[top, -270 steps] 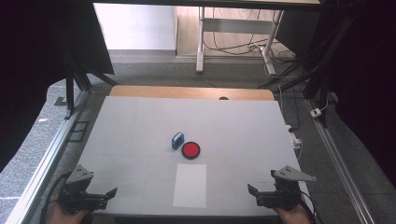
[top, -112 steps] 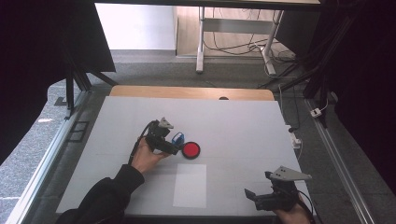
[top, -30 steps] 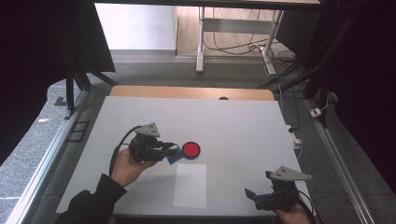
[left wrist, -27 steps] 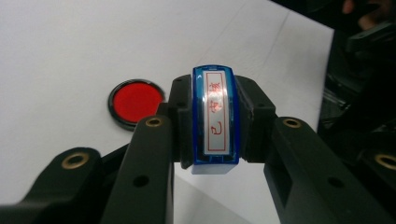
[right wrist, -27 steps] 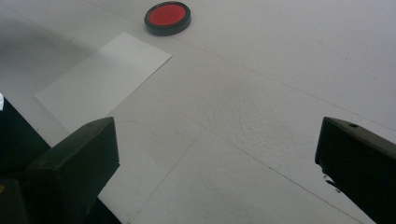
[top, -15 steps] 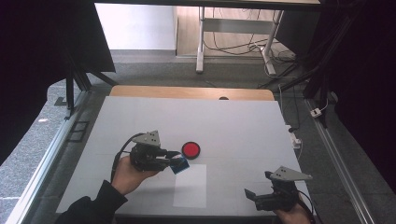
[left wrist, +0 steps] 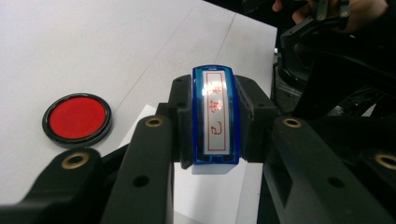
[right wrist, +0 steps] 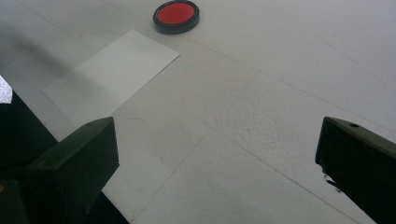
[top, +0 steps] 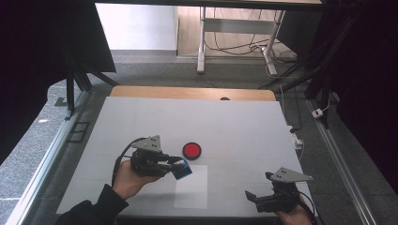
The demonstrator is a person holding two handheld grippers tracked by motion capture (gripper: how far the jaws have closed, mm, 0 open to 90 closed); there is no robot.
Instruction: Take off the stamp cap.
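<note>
My left gripper (top: 180,168) is shut on a blue stamp (top: 180,169) with a white label in red characters (left wrist: 215,116), held just above the top left corner of a white sheet of paper (top: 192,186). A round red ink pad (top: 191,150) in a black rim lies on the table just beyond the paper, also seen as the ink pad (left wrist: 77,119) and the ink pad (right wrist: 176,16). My right gripper (top: 256,198) rests at the near right edge of the table, its jaws wide open with nothing between them (right wrist: 217,177).
The white table top (top: 244,126) has a wooden strip along its far edge (top: 192,93). Metal rails run down both sides of the table. Beyond it stand a desk frame and cables on the floor.
The left hand has carried the stamp from beside the ink pad toward me and to the right, over the paper's corner. The right gripper has stayed still.
</note>
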